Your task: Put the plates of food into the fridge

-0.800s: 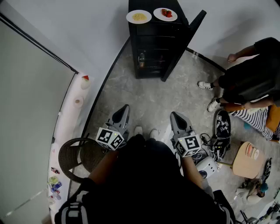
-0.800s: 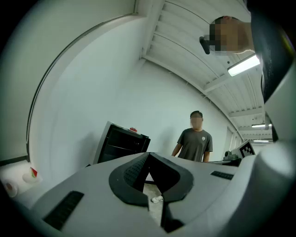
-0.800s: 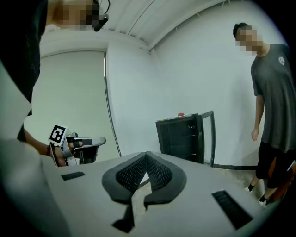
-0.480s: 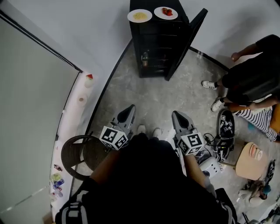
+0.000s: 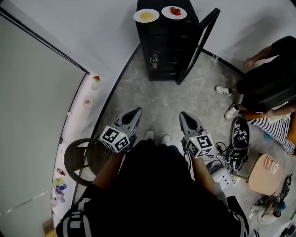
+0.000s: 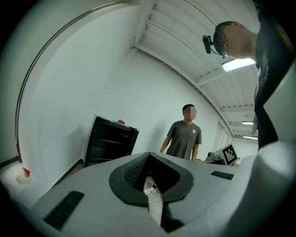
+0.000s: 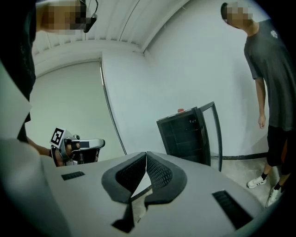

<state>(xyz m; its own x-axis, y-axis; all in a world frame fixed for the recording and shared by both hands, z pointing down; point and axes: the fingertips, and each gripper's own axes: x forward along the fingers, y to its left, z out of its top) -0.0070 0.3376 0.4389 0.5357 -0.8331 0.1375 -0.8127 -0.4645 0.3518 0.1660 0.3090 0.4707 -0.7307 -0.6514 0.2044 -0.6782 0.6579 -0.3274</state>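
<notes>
Black fridge [image 5: 166, 44]: stands against the white wall at the far side of the grey floor [image 5: 162, 102], with its door [image 5: 200, 44] swung open and dark shelves showing inside
Plates of food: two white plates sit side by side on the fridge's top, the plate of yellow food [image 5: 146, 15] on the left in the head view and the plate of red food [image 5: 174, 12] just beside it on the right
Plates and fingers: both plates lie well apart from both pairs of fingers, across the open stretch of floor; neither plate is touched or held
Left gripper [image 5: 136, 112]: its fingers are closed tip to tip with nothing between them; only floor shows through the slit below the tips
Right gripper [image 5: 183, 115]: its fingers are pressed together at the tips and empty as well
Hand pose: both grippers are held out in front of the person's dark-clothed body, side by side and at much the same height, close to level with the noses dipped slightly, aimed towards the fridge; each marker cube sits nearest the body
Surroundings: a bystander [image 5: 266, 78] in dark clothes stands to the right of the fridge, and a round brown chair [image 5: 85, 162] sits by the person's left arm
</notes>
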